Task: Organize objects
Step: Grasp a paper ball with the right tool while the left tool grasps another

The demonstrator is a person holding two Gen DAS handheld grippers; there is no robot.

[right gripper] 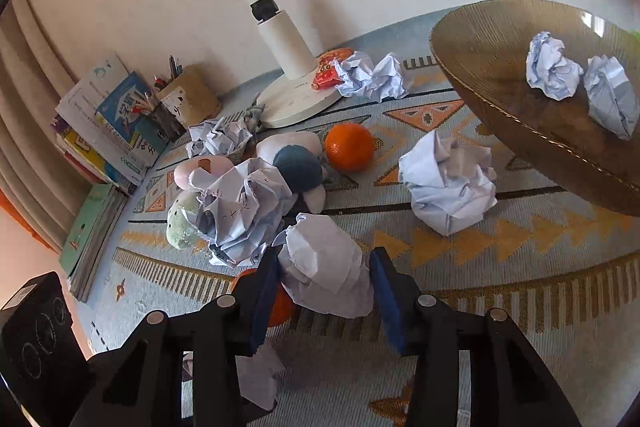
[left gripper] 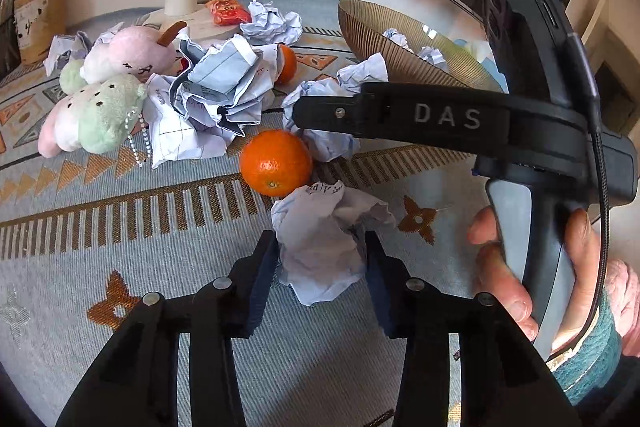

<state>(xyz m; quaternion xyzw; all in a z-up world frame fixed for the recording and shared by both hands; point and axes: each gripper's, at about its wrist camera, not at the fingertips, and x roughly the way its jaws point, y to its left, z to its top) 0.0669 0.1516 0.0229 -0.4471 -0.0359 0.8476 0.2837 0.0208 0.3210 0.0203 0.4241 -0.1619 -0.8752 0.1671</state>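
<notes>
Both grippers are down in the mess on the patterned tablecloth (left gripper: 100, 259), each closed around its own crumpled paper ball. Left gripper (left gripper: 320, 251) has its jaws drawn in about a wad (left gripper: 324, 243) at the near edge of the pile, and the dark pads look like they're touching the paper on both sides, so it reads as a grip. Just beyond it sits an orange (left gripper: 276, 163), close enough to get nudged.

Right gripper (right gripper: 324, 267) is doing the same thing on another wad (right gripper: 326, 263), jaws narrowed and pressing its sides, with an orange peeking out under the left finger. In the left wrist view that gripper reaches in from the right, a hand (left gripper: 516, 275) wrapped on its handle.

Step-wise this looks like the pickup part of sorting trash paper into the ribbed brown bowl (right gripper: 480, 75) off to the far right, which already has two paper balls in it. Next move probably calls for lifting straight up so the oranges don't roll, then carrying over the bowl rim. Plush toys (left gripper: 104, 107) and more paper remain in the heap.
</notes>
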